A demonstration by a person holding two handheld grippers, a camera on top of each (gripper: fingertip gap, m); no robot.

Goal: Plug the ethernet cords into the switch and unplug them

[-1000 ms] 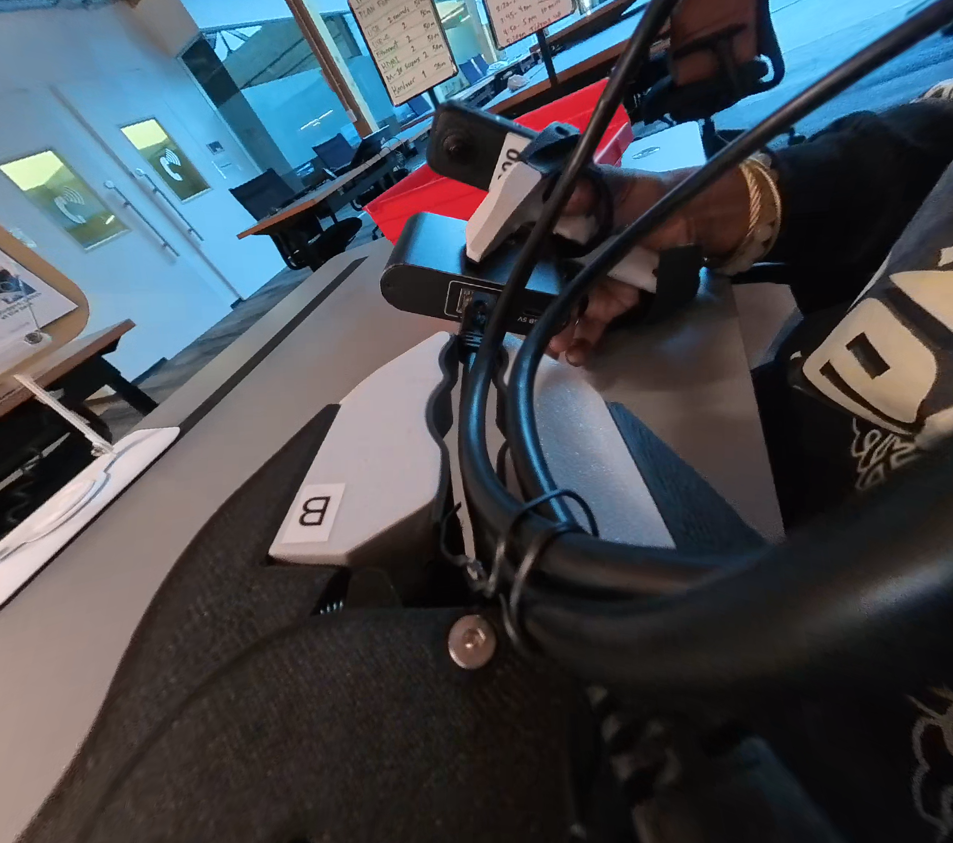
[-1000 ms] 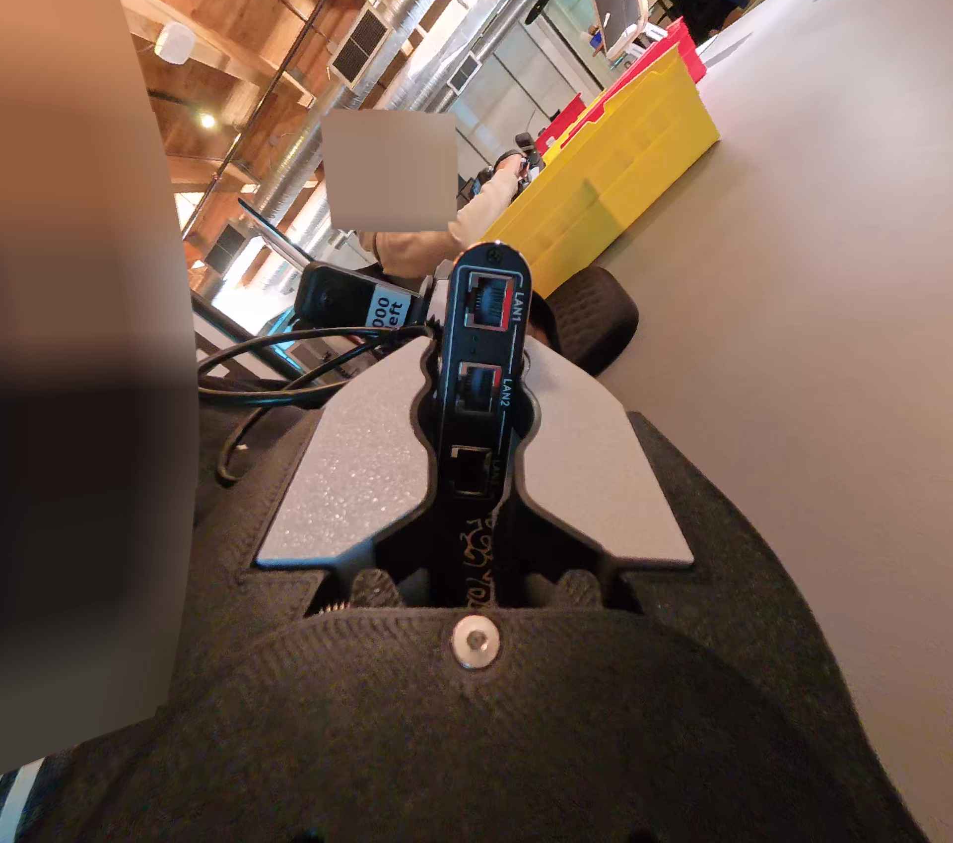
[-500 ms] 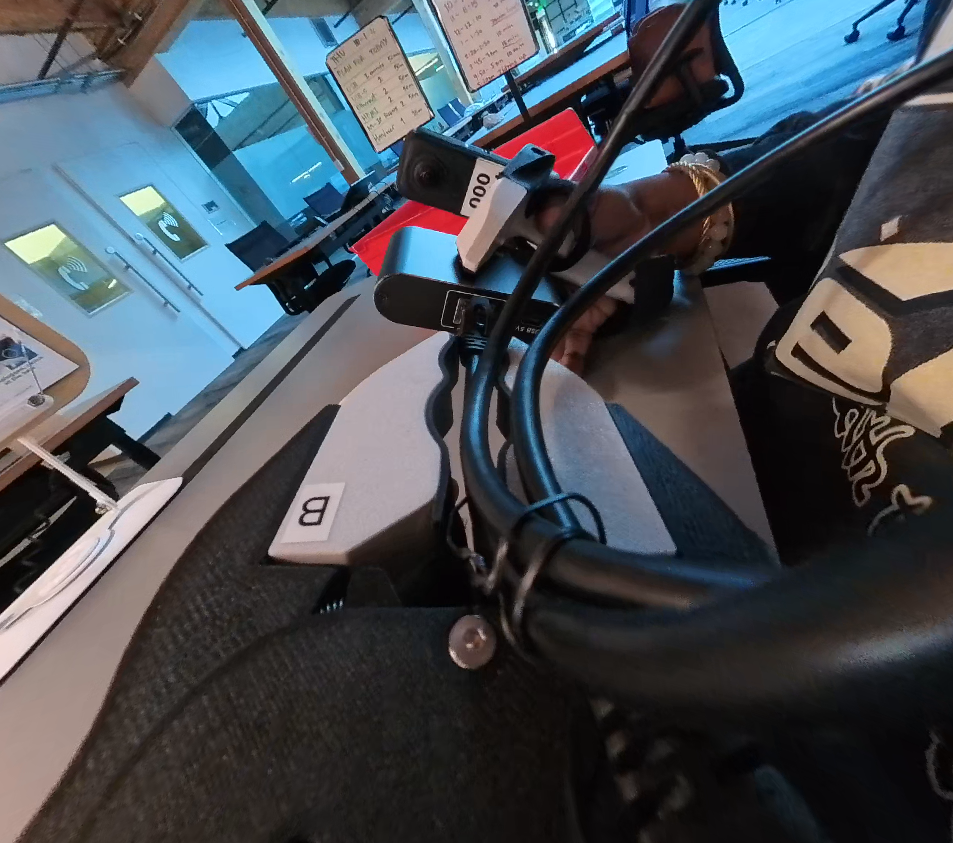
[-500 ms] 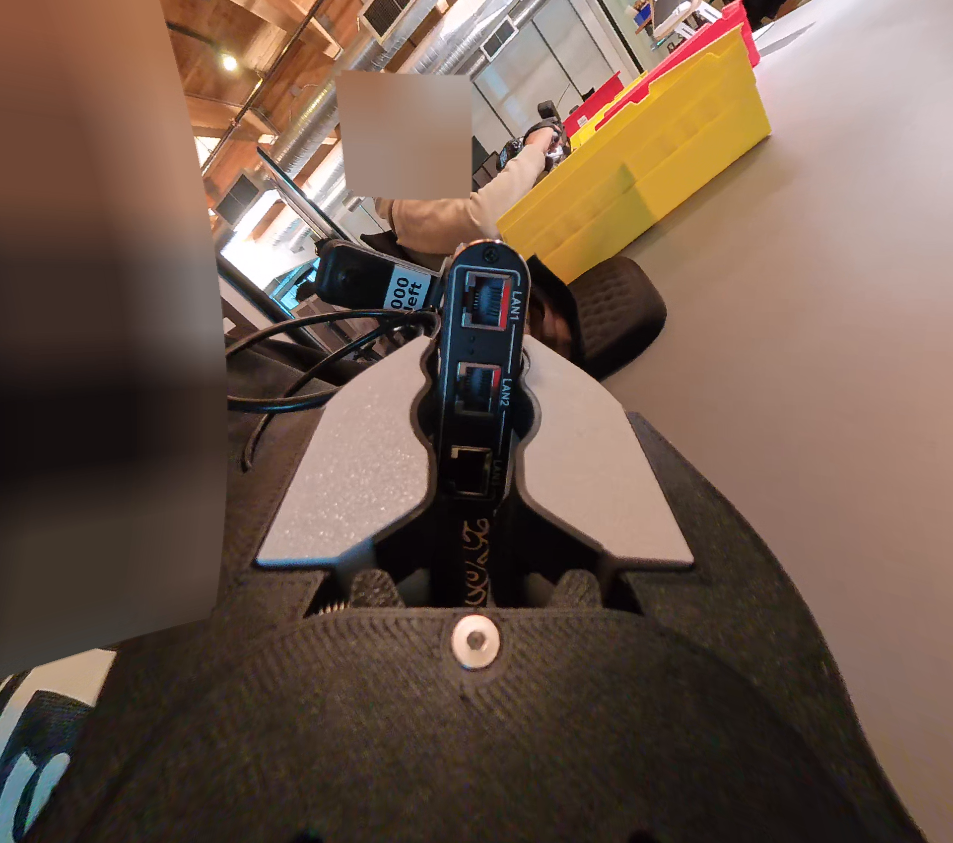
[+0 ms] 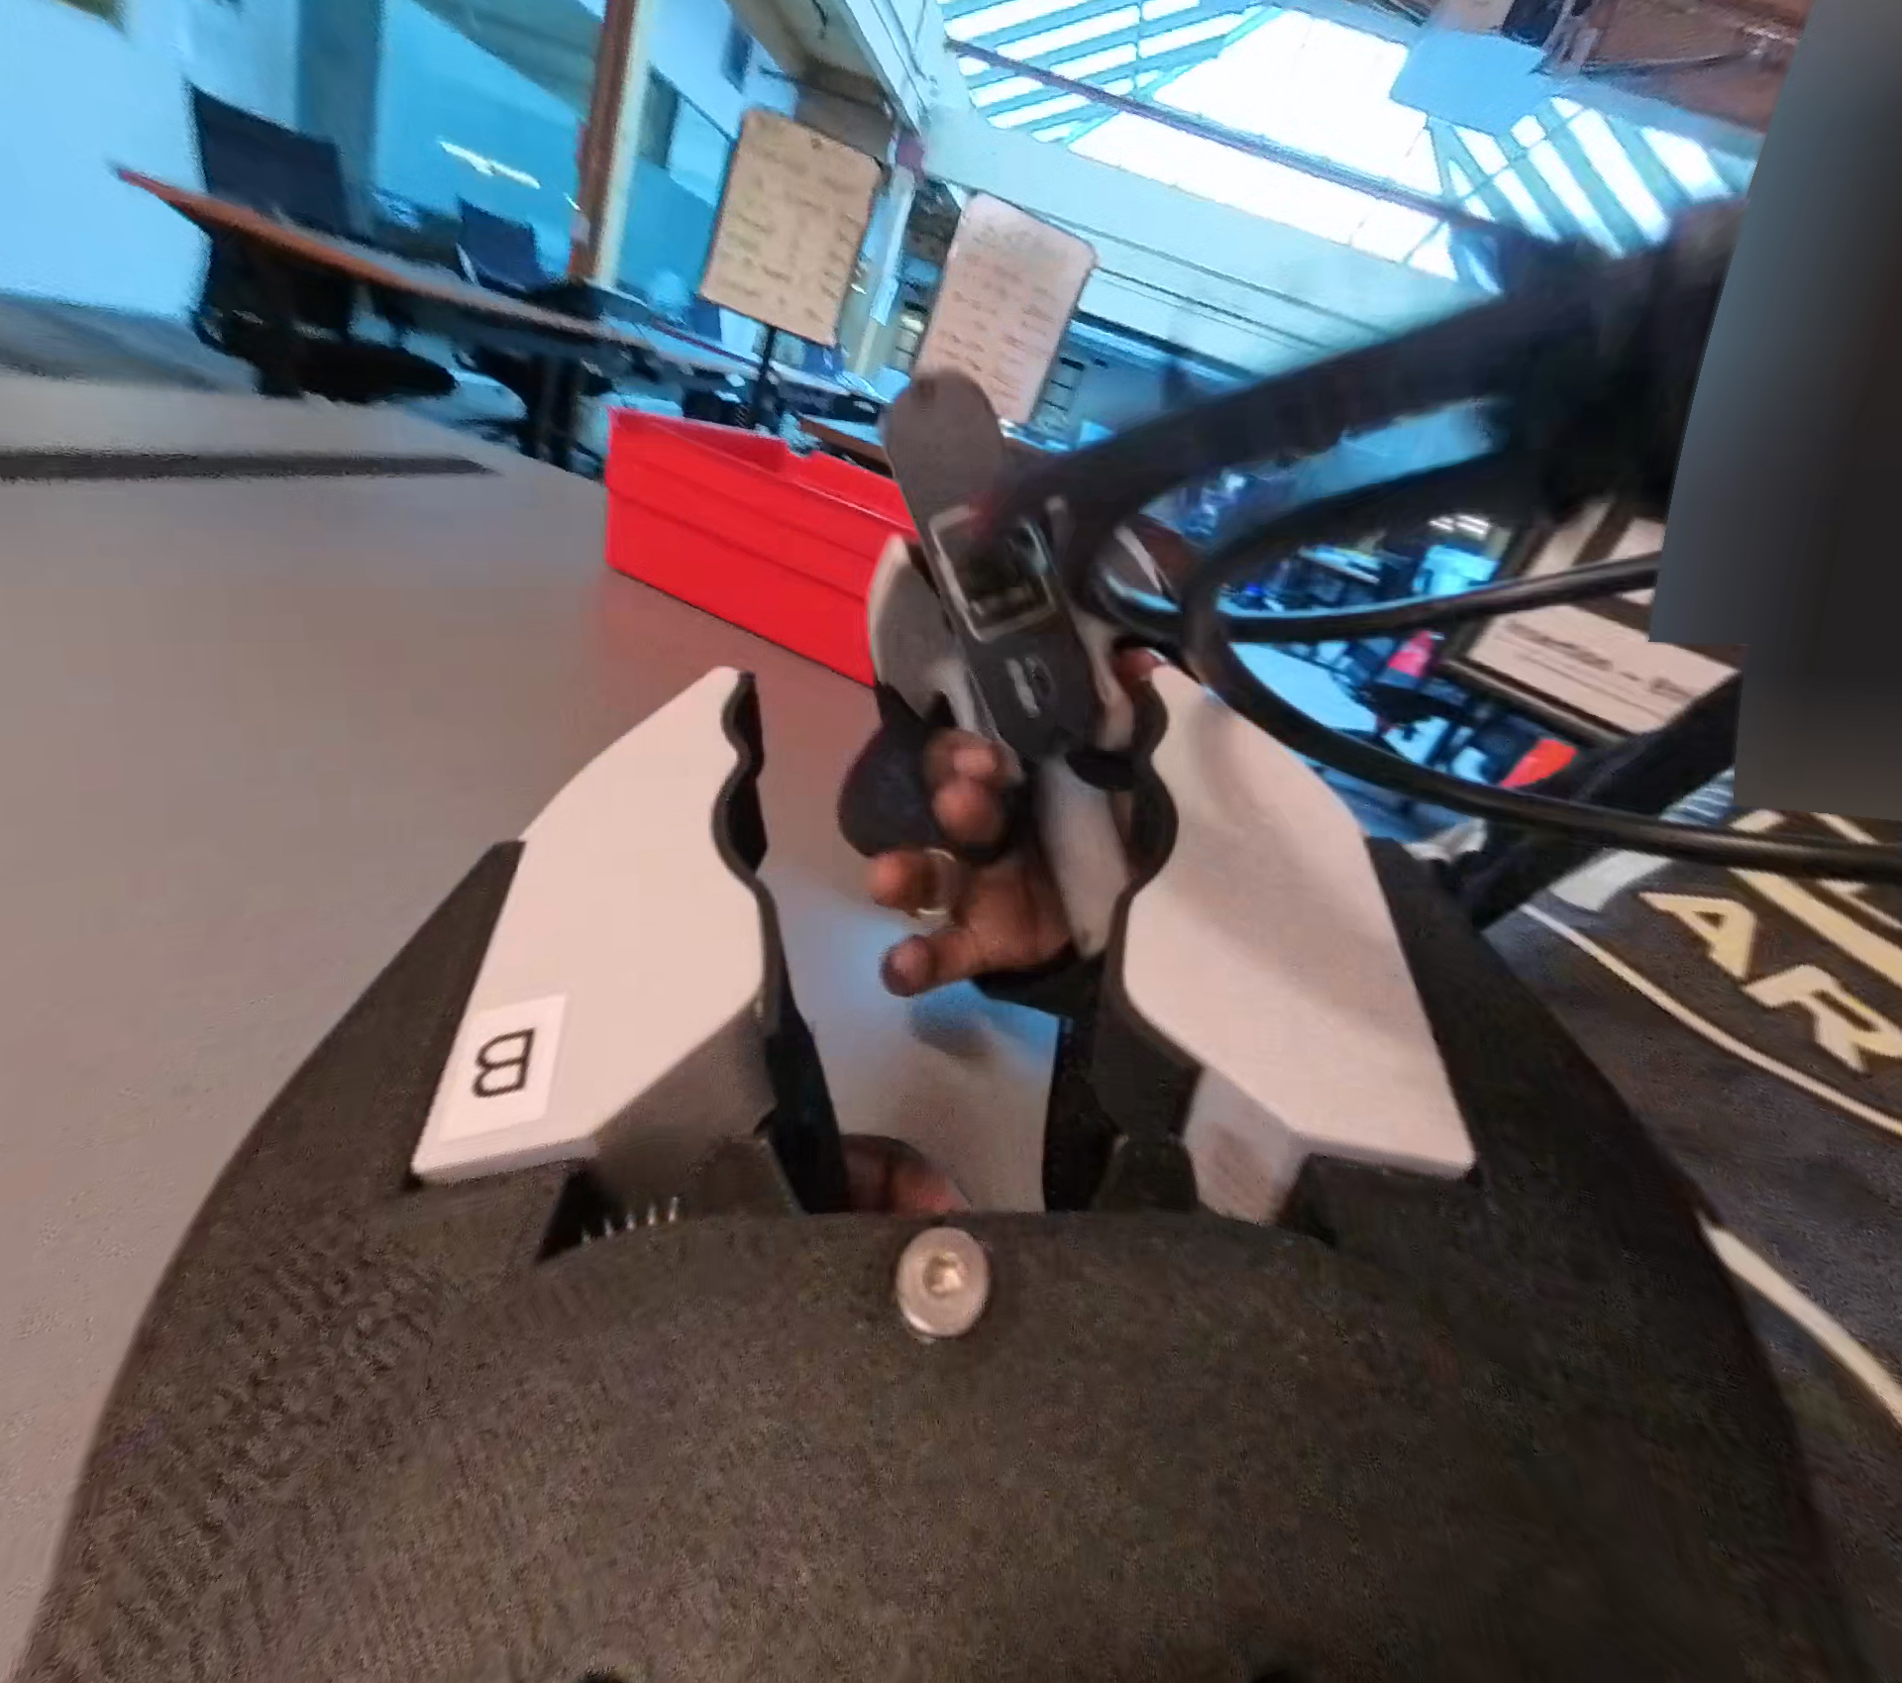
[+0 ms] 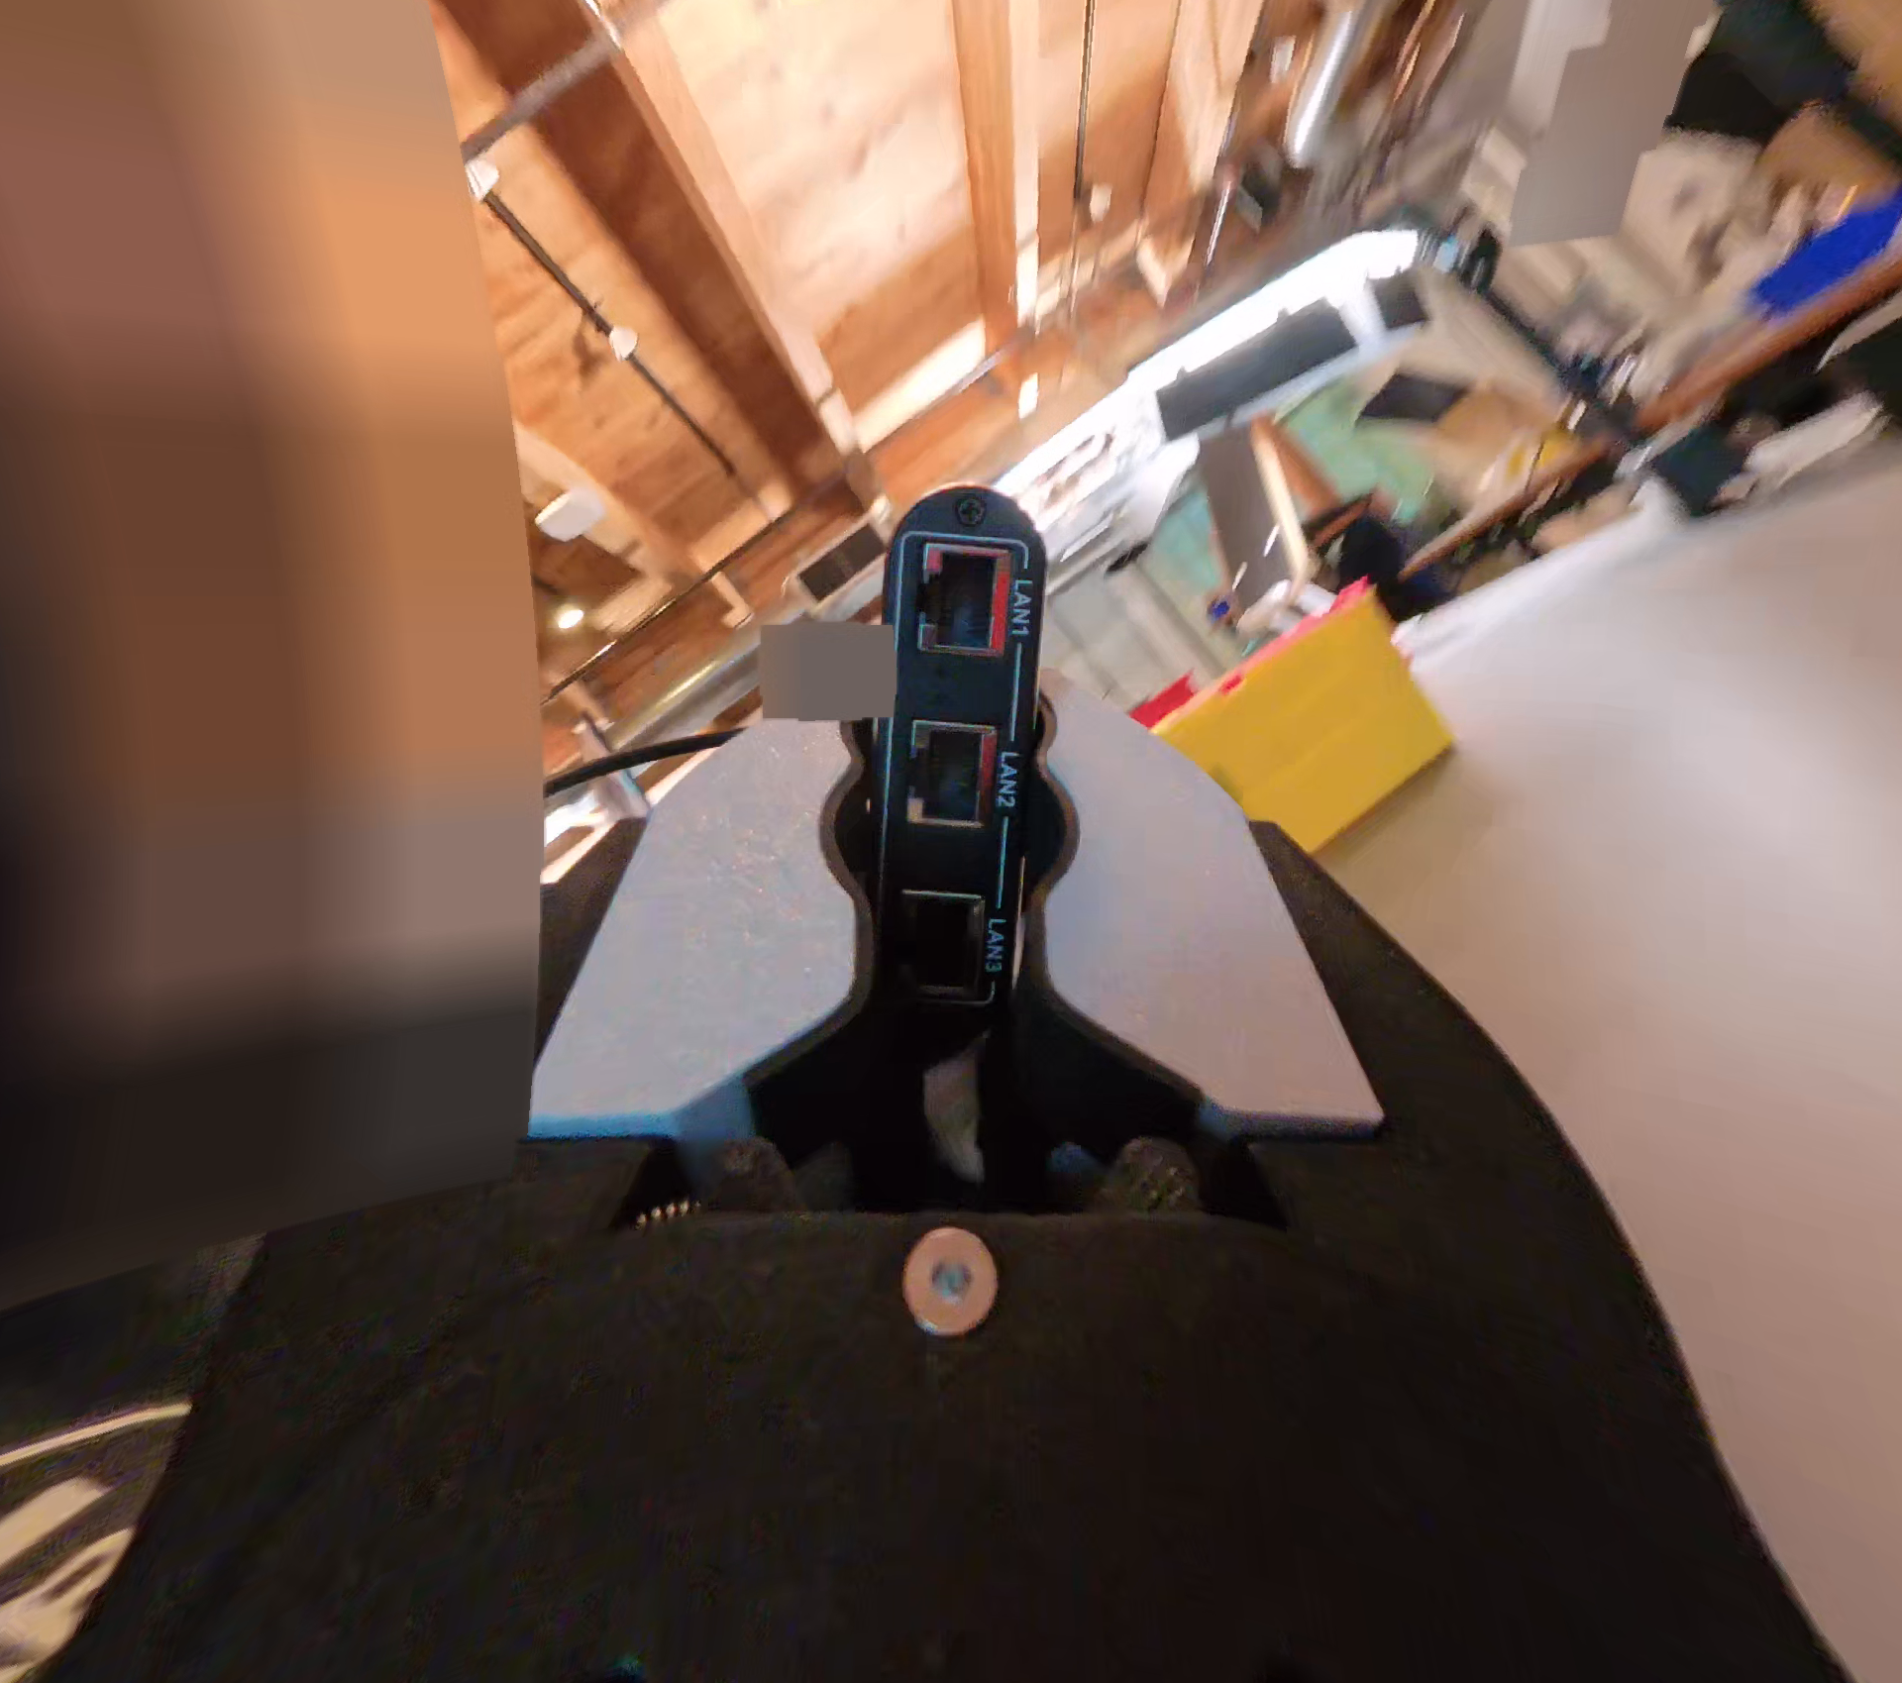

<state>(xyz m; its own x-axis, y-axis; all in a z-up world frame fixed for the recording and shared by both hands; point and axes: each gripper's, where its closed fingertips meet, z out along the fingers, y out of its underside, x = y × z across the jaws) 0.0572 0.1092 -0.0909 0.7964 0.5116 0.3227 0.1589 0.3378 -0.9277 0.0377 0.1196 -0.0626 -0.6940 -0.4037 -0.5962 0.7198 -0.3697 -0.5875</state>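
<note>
Above the grey desk [image 5: 309, 707], the right gripper [image 6: 952, 800] is clamped on the upright switch [image 6: 962, 707] while the left gripper [image 5: 942, 810] gapes empty, so the blurred black cords [image 5: 1287, 707] looping beside the switch, unheld, could snag or slip off.

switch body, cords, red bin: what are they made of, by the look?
Switch: black, matte faceplate held by a screw; painted metal or plastic, can't tell which. Cords: black rubbery or vinyl jacket, slight sheen, bending in loose loops. Red bin: likely molded plastic, with uniform glossy colour and stepped walls.
</note>
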